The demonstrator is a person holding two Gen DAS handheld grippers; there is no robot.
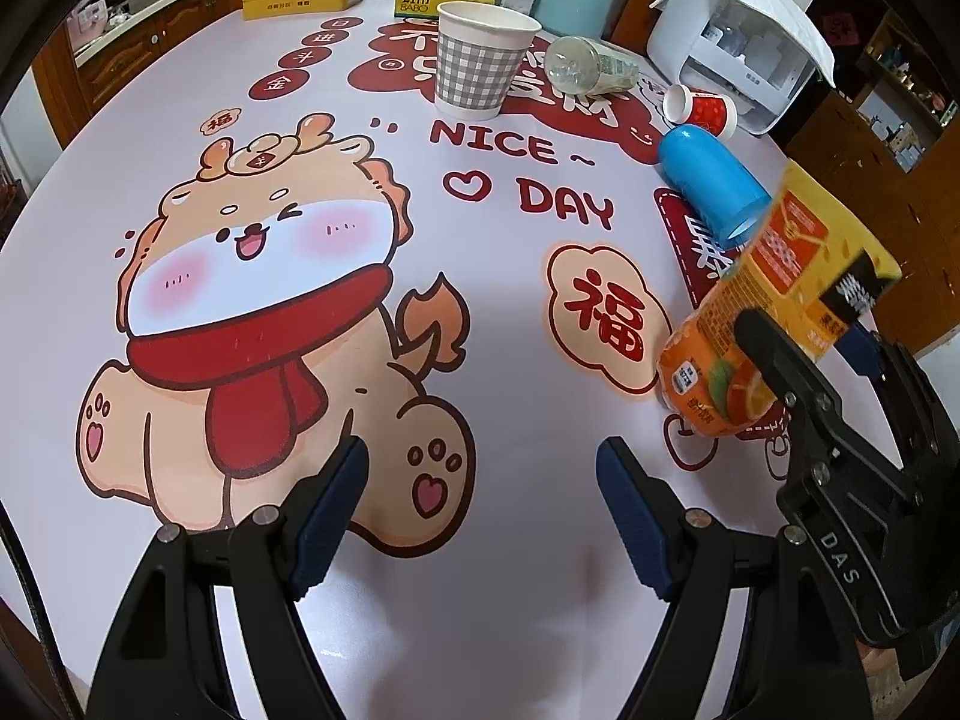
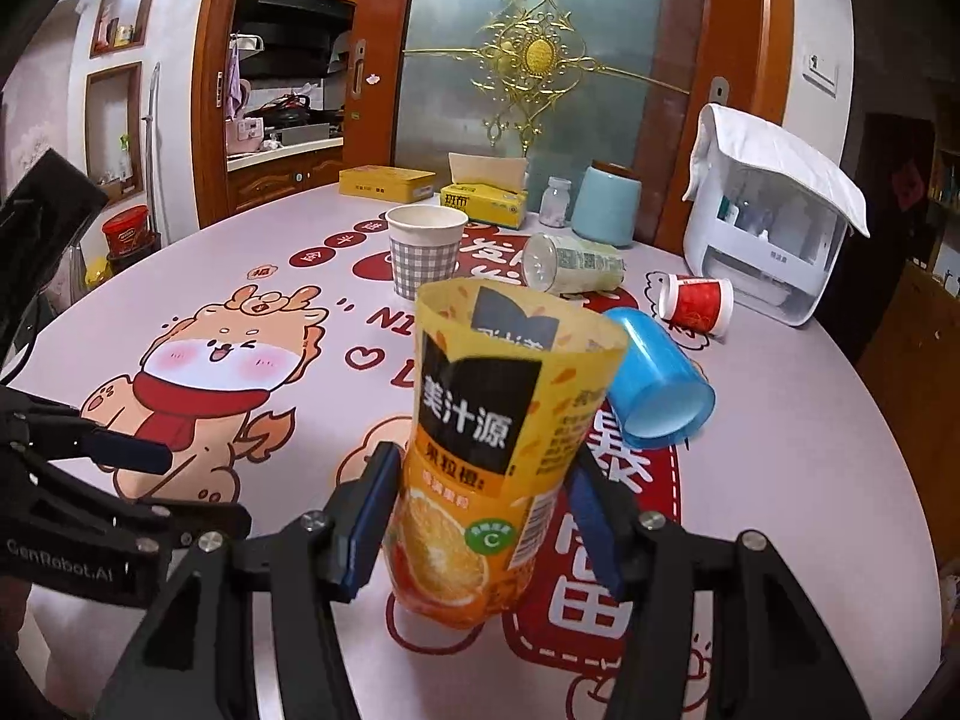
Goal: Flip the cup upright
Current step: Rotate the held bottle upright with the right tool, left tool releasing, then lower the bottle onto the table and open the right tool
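Observation:
A yellow-orange juice-label cup (image 2: 480, 450) stands nearly upright on the table, open end up, between the fingers of my right gripper (image 2: 480, 516), which is shut on it. It also shows in the left wrist view (image 1: 774, 306), tilted, with the right gripper (image 1: 804, 360) on it. My left gripper (image 1: 483, 516) is open and empty over the cartoon print on the tablecloth, left of the cup. It shows at the left edge of the right wrist view (image 2: 120, 456).
A blue cup (image 2: 657, 381) lies on its side just behind the held cup. A small red cup (image 2: 696, 303) and a clear bottle (image 2: 570, 270) also lie on their sides. A checked paper cup (image 2: 425, 249) stands upright. A white appliance (image 2: 774, 240), tissue box (image 2: 486, 198) and tin (image 2: 387, 183) stand at the back.

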